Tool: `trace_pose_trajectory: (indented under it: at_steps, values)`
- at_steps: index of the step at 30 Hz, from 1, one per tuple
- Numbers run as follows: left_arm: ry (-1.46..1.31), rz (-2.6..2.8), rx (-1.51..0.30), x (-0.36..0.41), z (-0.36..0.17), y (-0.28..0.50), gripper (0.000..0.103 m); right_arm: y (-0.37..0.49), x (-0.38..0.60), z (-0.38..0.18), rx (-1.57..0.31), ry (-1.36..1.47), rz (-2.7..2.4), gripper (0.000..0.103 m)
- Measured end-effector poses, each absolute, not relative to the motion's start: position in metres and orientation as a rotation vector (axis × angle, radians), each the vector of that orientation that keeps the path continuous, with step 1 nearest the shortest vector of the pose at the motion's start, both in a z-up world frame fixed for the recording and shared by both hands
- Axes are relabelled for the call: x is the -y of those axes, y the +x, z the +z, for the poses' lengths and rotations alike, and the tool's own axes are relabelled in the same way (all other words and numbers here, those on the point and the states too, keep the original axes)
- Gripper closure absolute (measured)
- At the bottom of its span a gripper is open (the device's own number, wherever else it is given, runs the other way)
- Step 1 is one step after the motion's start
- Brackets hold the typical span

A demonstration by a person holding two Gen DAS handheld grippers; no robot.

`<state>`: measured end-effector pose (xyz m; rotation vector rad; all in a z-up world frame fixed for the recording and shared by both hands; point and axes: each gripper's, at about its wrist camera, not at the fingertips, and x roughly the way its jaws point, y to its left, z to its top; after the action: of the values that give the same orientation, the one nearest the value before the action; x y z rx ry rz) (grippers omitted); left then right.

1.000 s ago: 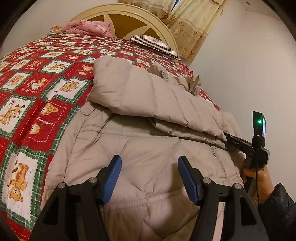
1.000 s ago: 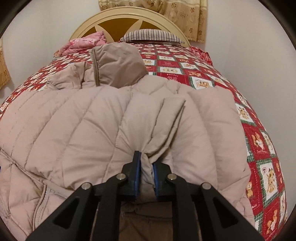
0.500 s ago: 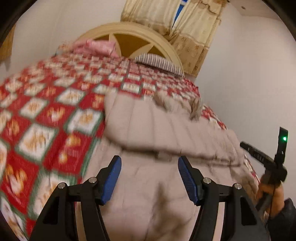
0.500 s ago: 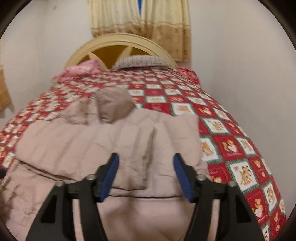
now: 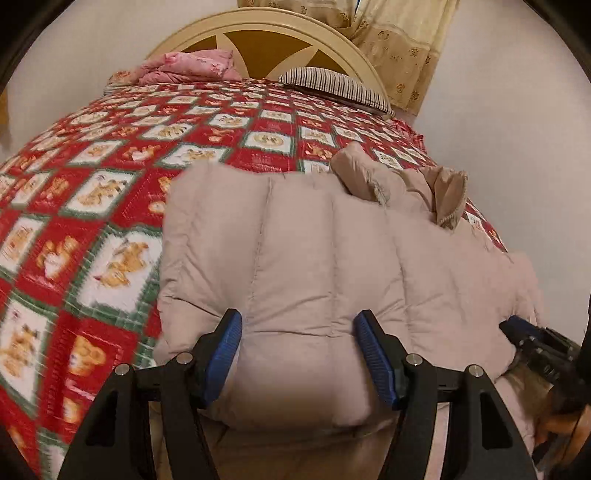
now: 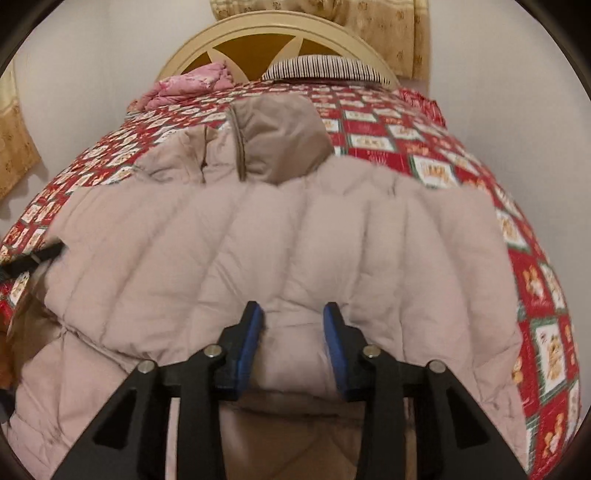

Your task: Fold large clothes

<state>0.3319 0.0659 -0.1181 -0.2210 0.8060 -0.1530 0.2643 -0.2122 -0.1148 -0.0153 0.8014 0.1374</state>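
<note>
1. The left tongs (image 5: 297, 354) stand wide apart over the near fold of the coat (image 5: 314, 266). The quilted cloth bulges up between the blue pads (image 5: 223, 354), but I cannot tell whether it touches them.
2. The right tongs (image 6: 293, 343) are about half apart and closing. A puff of coat lies between the pads (image 6: 251, 347); no grip on it shows.
3. The coat (image 6: 280, 251) is beige and padded. It lies on the bed, folded over itself, with the upper layer's edge right at both tongs.
4. In the right view its hood (image 6: 284, 144) lies at 12 o'clock from the tongs, toward the headboard. In the left view the hood (image 5: 406, 184) sits at 1 o'clock.
5. In the left view the right tongs (image 5: 532, 339) show at 3 o'clock, at the coat's edge.
6. The quilt (image 5: 92, 206), red with green-framed bear squares, covers the bed; it spreads from 9 to 12 o'clock in the left view.
7. At 12 o'clock by the headboard (image 5: 269, 33) lie a striped pillow (image 5: 332, 86) and a pink bundle (image 5: 188, 66), apart from the coat.
8. A curtain (image 5: 402, 44) hangs at 1 o'clock beyond the headboard.
</note>
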Motion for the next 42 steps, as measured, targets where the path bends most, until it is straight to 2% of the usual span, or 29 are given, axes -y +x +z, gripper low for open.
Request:
trace_pose_trajectory:
  at_steps: [3,6,7,8,9,10,12,15,20,27,28,30,31,32,33,34,37,40,42]
  values:
    - [-0.185,-0.149,-0.826,-0.062,-0.108,0.333,0.038,0.266,0.217,-0.113,-0.832,-0.001,0.153,0.058]
    - [-0.215,-0.203,-0.774,-0.068,-0.082,0.333,0.038,0.266,0.215,-0.095,-0.832,-0.014,0.173,0.057]
    - [-0.233,-0.218,-0.747,-0.072,-0.071,0.336,0.037,0.265,0.216,-0.082,-0.794,0.001,0.193,0.049]
    - [-0.247,-0.225,-0.732,-0.073,-0.062,0.343,0.037,0.265,0.218,-0.07,-0.76,0.015,0.199,0.032]
    - [-0.257,-0.227,-0.724,-0.074,-0.054,0.352,0.033,0.267,0.22,-0.056,-0.72,0.03,0.195,0.023]
    - [-0.267,-0.23,-0.72,-0.074,-0.047,0.365,0.029,0.272,0.222,-0.04,-0.678,0.05,0.185,0.009]
    - [-0.292,-0.26,-0.724,-0.069,-0.04,0.4,0.027,0.294,0.222,-0.015,-0.651,0.077,0.188,0.007]
    - [-0.393,-0.353,-0.797,-0.063,-0.04,0.45,0.027,0.339,0.21,0.001,-0.698,0.042,0.167,0.017]
    - [-0.472,-0.377,-0.921,-0.042,-0.053,0.508,0.027,0.414,0.198,0.002,-0.756,0.054,0.108,0.018]
    - [-0.358,-0.333,-1.05,-0.012,-0.092,0.54,0.027,0.461,0.184,-0.037,-0.879,-0.14,-0.003,0.019]
    - [-0.356,-0.336,-1.06,-0.011,-0.096,0.542,0.027,0.463,0.185,-0.043,-0.894,-0.157,-0.005,0.024]
    - [-0.359,-0.344,-1.065,-0.006,-0.103,0.544,0.027,0.466,0.188,-0.051,-0.915,-0.168,-0.013,0.049]
    - [-0.359,-0.349,-1.048,-0.005,-0.104,0.543,0.027,0.466,0.191,-0.056,-0.933,-0.17,-0.015,0.079]
    - [-0.356,-0.357,-1.023,-0.004,-0.102,0.54,0.028,0.466,0.193,-0.059,-0.948,-0.166,-0.011,0.091]
    - [-0.354,-0.374,-0.998,-0.002,-0.1,0.538,0.038,0.466,0.193,-0.059,-0.955,-0.162,-0.008,0.091]
    - [-0.351,-0.405,-0.985,0.0,-0.097,0.534,0.056,0.461,0.196,-0.059,-0.946,-0.162,-0.001,0.092]
    - [-0.349,-0.421,-0.981,-0.003,-0.093,0.528,0.083,0.444,0.2,-0.052,-0.923,-0.206,-0.003,0.092]
    - [-0.431,-0.426,-0.967,-0.021,-0.093,0.517,0.09,0.425,0.216,-0.052,-0.917,-0.215,-0.01,0.093]
    - [-0.487,-0.414,-0.96,-0.03,-0.096,0.513,0.091,0.414,0.235,-0.059,-0.927,-0.157,-0.017,0.093]
